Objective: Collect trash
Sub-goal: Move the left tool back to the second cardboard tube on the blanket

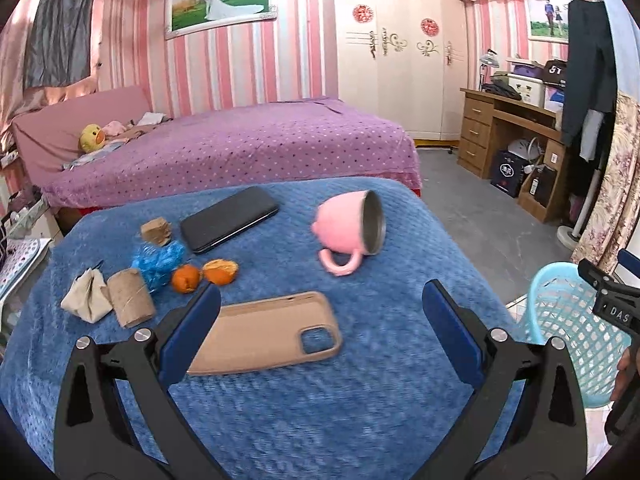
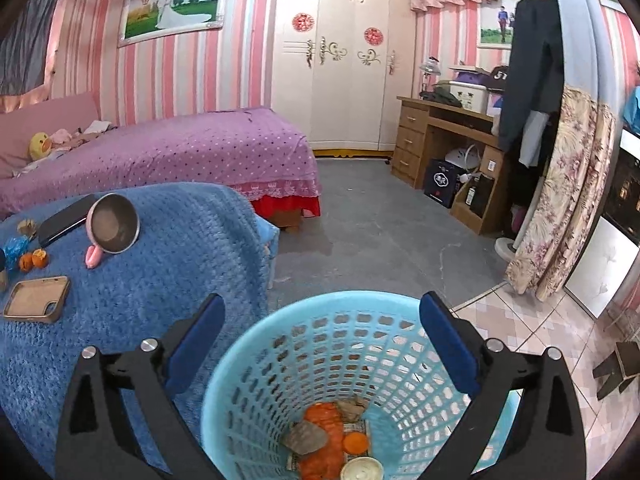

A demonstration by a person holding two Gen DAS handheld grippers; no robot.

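Right gripper (image 2: 322,344): jaws are spread wide, nothing is held between the blue pads (image 2: 448,350). It is poised above the mouth of a light-blue lattice basket (image 2: 256,364), which stands on the floor just beside the blue-covered table (image 2: 180,280). At the basket's bottom, collected trash is seen: orange peel (image 2: 324,428), a brownish crumpled scrap (image 2: 306,436), a small round pale lid or cup (image 2: 362,470).

Left gripper (image 1: 320,332): jaws are likewise held apart, with nothing gripped. It is held over the blue cover, and a tan phone case (image 1: 264,334) is seen lying flat on the cover between the pads, partly hidden by the left pad (image 1: 192,336). Whether the pad touches it cannot be told.

Beyond the case, to the left, the remaining trash is grouped on the cover: a flattened cardboard tube (image 1: 130,298), a crumpled paper piece (image 1: 86,296) touching it, two orange peel pieces (image 1: 204,274), a crinkled blue wrapper (image 1: 158,262), a small brown scrap (image 1: 156,232).

Further back, a black phone (image 1: 228,218) is laid flat near the scrap. To its right, well apart, a pink mug (image 1: 348,234) is tipped on its side, handle toward the camera.

In the left wrist view the basket is noted at far right, beside the table's edge, with the other gripper's black body over it.

Background: a purple bed (image 1: 260,148), a white wardrobe (image 1: 396,48), a wooden desk (image 1: 504,128).
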